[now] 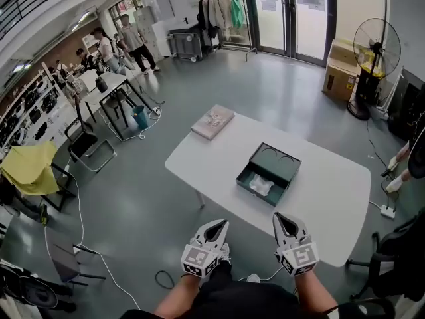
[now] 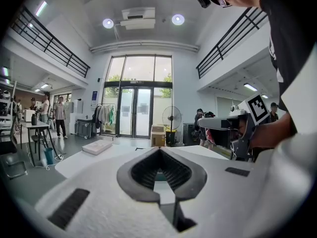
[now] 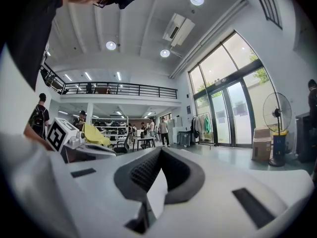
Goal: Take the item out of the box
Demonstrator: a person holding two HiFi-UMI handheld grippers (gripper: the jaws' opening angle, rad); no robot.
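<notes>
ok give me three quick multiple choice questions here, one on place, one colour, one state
1. Where is the pale item? A in the open box B on the floor C in a gripper
2. What colour is the box? A red B dark green C yellow
3. The right gripper is? A shut and empty B shut on the item C wide open
Key: A, it lies in the box's tray; B, tray and lid are dark green; A, its jaws meet with nothing between.

White left gripper (image 1: 221, 226), right gripper (image 1: 280, 218) (black-padded jaws).
</notes>
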